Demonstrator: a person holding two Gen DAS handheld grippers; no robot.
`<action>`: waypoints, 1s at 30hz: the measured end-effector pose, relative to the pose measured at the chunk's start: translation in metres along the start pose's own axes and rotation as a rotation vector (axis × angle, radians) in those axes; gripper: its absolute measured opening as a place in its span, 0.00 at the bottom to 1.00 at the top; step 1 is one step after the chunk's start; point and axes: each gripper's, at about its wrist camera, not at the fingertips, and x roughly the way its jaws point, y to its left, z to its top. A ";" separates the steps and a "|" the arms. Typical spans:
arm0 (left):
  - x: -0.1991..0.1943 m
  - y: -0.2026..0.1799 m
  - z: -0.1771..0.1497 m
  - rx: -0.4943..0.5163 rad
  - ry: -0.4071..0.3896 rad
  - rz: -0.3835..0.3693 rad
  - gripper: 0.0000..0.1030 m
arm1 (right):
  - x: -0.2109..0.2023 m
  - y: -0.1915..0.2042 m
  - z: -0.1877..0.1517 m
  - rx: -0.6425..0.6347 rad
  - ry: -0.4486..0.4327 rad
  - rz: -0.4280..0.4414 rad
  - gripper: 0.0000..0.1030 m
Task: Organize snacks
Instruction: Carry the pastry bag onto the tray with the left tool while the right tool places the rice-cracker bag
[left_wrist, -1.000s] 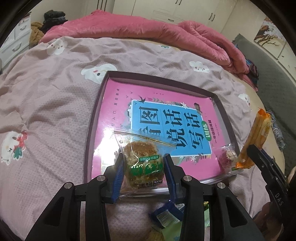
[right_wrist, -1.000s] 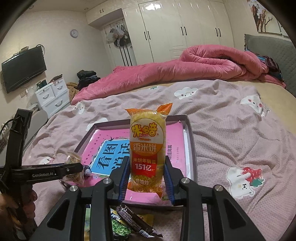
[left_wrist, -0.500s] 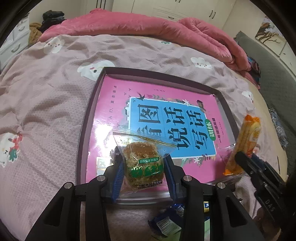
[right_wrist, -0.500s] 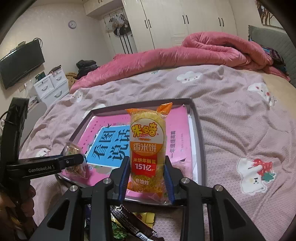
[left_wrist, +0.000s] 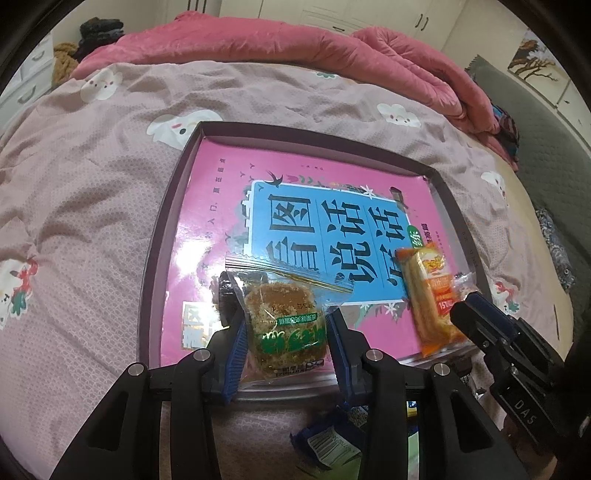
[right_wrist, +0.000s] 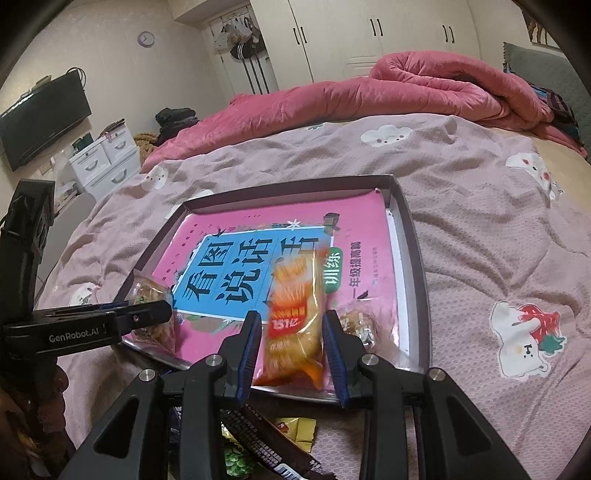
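A shallow dark tray (left_wrist: 177, 192) (right_wrist: 413, 236) lined with a pink and blue book cover lies on the bed. My left gripper (left_wrist: 284, 328) is shut on a clear bag with a brown cake (left_wrist: 284, 317), low over the tray's near edge. My right gripper (right_wrist: 291, 343) has its jaws spread wider than the orange rice cracker pack (right_wrist: 295, 317), which is blurred and lies tilted onto the tray between them. The pack also shows in the left wrist view (left_wrist: 432, 295). A small wrapped candy (right_wrist: 358, 325) sits in the tray beside it.
Loose snack wrappers (right_wrist: 273, 446) (left_wrist: 328, 439) lie on the bed in front of the tray. A rolled pink quilt (right_wrist: 406, 88) lies at the far side. White drawers (right_wrist: 107, 158) and a TV (right_wrist: 40, 118) stand at the left.
Both grippers moved forward over the tray. My right gripper's jaws opened and the cracker pack tipped from upright down onto the tray. My left gripper lowered with the cake bag still held.
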 end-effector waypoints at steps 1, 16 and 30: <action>0.000 0.000 0.000 0.000 0.001 0.000 0.41 | 0.001 0.000 -0.001 -0.001 0.004 0.000 0.34; 0.001 -0.002 -0.001 0.011 0.011 -0.022 0.42 | 0.004 0.002 -0.005 -0.002 0.031 0.022 0.34; 0.001 0.000 -0.002 -0.012 0.024 -0.062 0.52 | 0.001 0.002 -0.006 0.004 0.021 0.028 0.34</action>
